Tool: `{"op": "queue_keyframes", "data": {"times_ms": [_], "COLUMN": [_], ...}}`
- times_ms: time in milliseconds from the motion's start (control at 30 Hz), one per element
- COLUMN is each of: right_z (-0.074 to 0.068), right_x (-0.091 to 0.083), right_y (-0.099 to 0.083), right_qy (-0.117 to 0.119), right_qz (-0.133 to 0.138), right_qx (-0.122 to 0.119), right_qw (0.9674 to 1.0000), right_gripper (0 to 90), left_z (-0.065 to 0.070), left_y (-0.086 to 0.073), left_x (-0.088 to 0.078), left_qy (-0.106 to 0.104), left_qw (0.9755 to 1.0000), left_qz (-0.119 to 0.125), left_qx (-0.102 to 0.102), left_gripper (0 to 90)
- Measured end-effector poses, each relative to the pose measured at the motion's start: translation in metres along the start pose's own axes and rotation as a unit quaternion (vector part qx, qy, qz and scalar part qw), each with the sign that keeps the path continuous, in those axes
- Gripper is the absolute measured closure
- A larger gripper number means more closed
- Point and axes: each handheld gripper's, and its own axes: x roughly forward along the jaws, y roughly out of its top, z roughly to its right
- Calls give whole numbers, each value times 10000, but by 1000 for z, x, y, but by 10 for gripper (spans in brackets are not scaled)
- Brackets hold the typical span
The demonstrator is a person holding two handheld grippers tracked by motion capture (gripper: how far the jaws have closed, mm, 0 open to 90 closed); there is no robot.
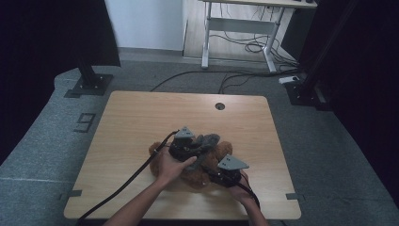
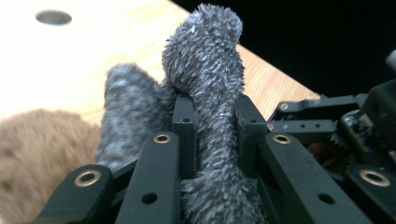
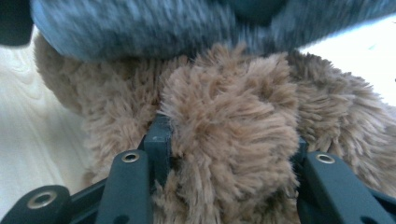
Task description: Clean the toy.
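Note:
A brown plush toy (image 1: pixel 200 178) lies on the wooden table (image 1: pixel 131 122) near its front middle, with a grey fuzzy cloth (image 1: pixel 210 140) draped over it. My left gripper (image 1: pixel 198 149) is over the toy's left side. In the left gripper view its jaws (image 2: pixel 215 123) are shut on a strip of the grey cloth (image 2: pixel 208 79), which stands up between them, with brown fur (image 2: pixel 42 149) at the left. My right gripper (image 1: pixel 215 175) is at the toy's front right. In its own view the right gripper (image 3: pixel 229 140) is shut on a lump of the brown plush (image 3: pixel 233 107), under the grey cloth (image 3: pixel 140 28).
A round hole (image 1: pixel 219 106) sits in the tabletop near the far edge. Bare wood spreads to the left and back of the toy. On the floor beyond the table are black stand bases (image 1: pixel 89 84), cables (image 1: pixel 197 75) and a white-legged desk (image 1: pixel 240 28).

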Motion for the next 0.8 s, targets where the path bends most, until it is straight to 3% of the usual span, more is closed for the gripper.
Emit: {"op": "queue_keyframes", "data": {"times_ms": [100, 167, 467, 800], "right_z": [1, 0, 0, 1], "right_x": [1, 1, 0, -1], "right_y": [-1, -1, -4, -6], "right_qy": [-14, -54, -87, -104], "right_qz": [17, 19, 118, 167], "right_qx": [50, 21, 142, 196], "right_qw": [10000, 10000, 9998, 9996], "right_gripper": [535, 537, 538, 536], "left_z": [2, 1, -24, -64], "left_y": [-3, -7, -31, -58], "left_x": [-5, -11, -54, -104], "left_qy": [183, 227, 373, 765], "left_qw": [9997, 9996, 9988, 9929], "left_qz": [-32, -29, 271, 650], "left_qx": [163, 169, -133, -633], "left_gripper": [748, 749, 749, 748]}}
